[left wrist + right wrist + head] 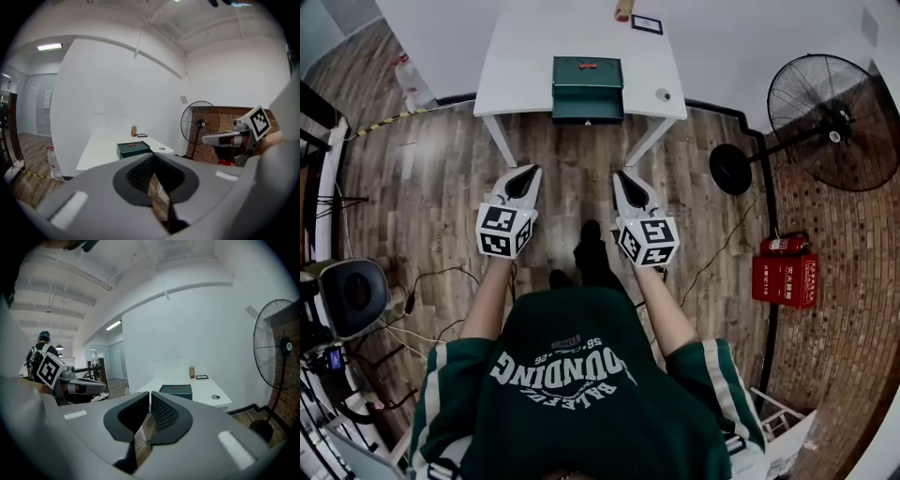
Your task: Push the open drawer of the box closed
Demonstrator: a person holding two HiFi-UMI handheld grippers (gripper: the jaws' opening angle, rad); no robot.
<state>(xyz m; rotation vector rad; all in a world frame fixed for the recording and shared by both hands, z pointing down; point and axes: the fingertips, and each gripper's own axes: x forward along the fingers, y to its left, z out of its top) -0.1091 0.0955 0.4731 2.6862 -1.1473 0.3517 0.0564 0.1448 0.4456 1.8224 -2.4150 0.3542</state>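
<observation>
Green box (587, 73) might slide back on the table instead of its drawer (587, 109) closing, if a claw shoves off-centre or too hard. It sits well ahead of both claws, drawer jutting toward them. Wooden floor (431, 197) lies beneath them, the white table (517, 75) ahead, and a pedestal fan (832, 122) off beyond the right claw (624, 175). That claw and the left claw (528, 172) are clenched, empty.
</observation>
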